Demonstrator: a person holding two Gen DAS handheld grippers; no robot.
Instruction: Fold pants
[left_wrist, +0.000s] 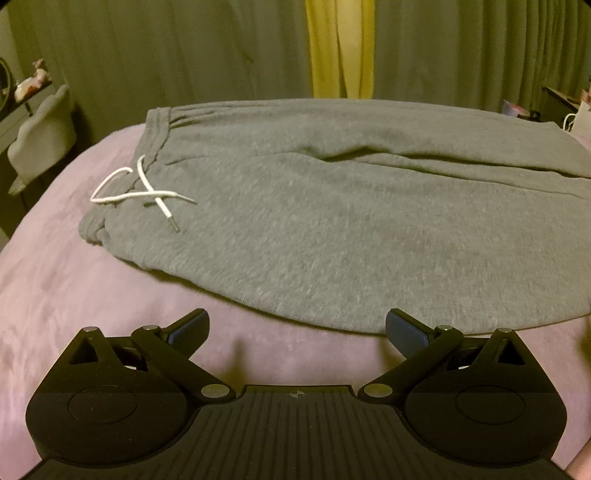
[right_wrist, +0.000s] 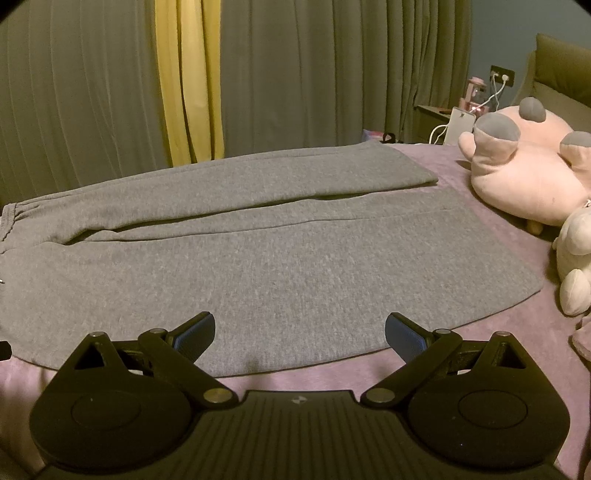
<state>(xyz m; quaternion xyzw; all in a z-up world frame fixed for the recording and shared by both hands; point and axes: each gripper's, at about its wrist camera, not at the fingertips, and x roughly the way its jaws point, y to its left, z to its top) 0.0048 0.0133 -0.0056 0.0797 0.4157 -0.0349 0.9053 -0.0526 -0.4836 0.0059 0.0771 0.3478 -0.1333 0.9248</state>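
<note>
Grey sweatpants (left_wrist: 332, 221) lie flat across a pink-covered bed (left_wrist: 74, 277), waistband to the left with a white drawstring (left_wrist: 147, 192), both legs running right. In the right wrist view the pants (right_wrist: 277, 266) spread out with the leg ends at the right. My left gripper (left_wrist: 295, 332) is open and empty, hovering over the bed just before the pants' near edge. My right gripper (right_wrist: 299, 334) is open and empty over the near edge of the near leg.
Grey and yellow curtains (left_wrist: 340, 48) hang behind the bed. A pink plush toy (right_wrist: 524, 166) and a white plush toy (right_wrist: 576, 258) lie on the bed at the right. A grey chair (left_wrist: 40, 136) stands at the left. A nightstand (right_wrist: 432, 118) with cables stands at the far right.
</note>
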